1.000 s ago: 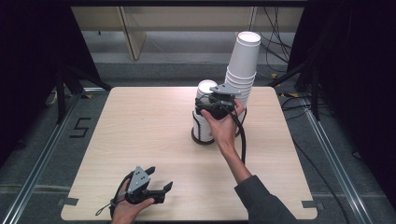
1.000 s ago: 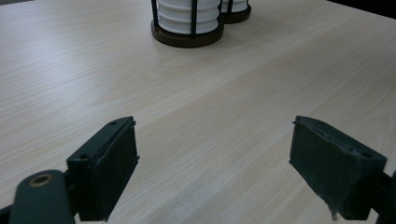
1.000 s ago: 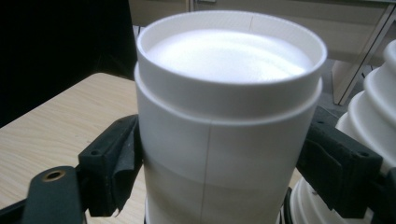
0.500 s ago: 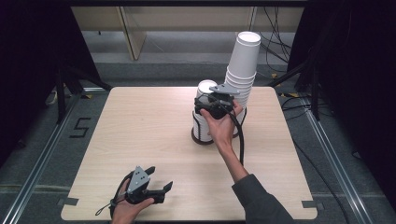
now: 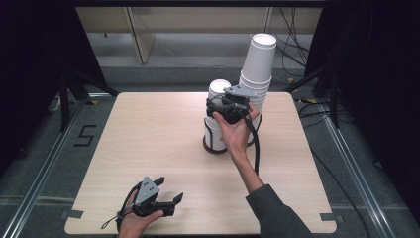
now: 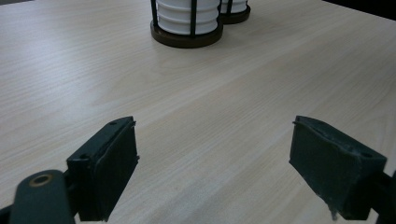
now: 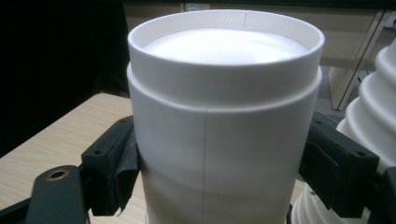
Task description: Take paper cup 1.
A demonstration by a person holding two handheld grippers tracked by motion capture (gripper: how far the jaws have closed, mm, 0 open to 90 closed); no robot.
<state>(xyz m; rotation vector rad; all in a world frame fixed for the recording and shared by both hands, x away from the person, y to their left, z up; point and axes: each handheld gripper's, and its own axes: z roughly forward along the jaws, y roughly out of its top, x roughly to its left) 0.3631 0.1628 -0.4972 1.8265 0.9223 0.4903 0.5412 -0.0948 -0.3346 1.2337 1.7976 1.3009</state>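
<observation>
A white paper cup [image 5: 218, 89] [image 7: 224, 116] stands bottom-up on top of a short stack of cups in a dark wire holder [image 5: 214, 148] near the table's middle. My right gripper [image 5: 220, 103] [image 7: 222, 158] is shut on this top cup, one pad pressed against each side of it. Close behind, to the right, a taller stack of white cups [image 5: 257, 64] [image 7: 373, 116] leans a little. My left gripper [image 5: 170, 189] [image 6: 215, 158] rests low near the front left edge, open, with bare wood between its jaws.
The light wooden table [image 5: 148, 134] is bare to the left and at the front. In the left gripper view, two holder bases [image 6: 187, 39] [image 6: 236, 16] stand at the far end. Dark floor, rails and cables surround the table.
</observation>
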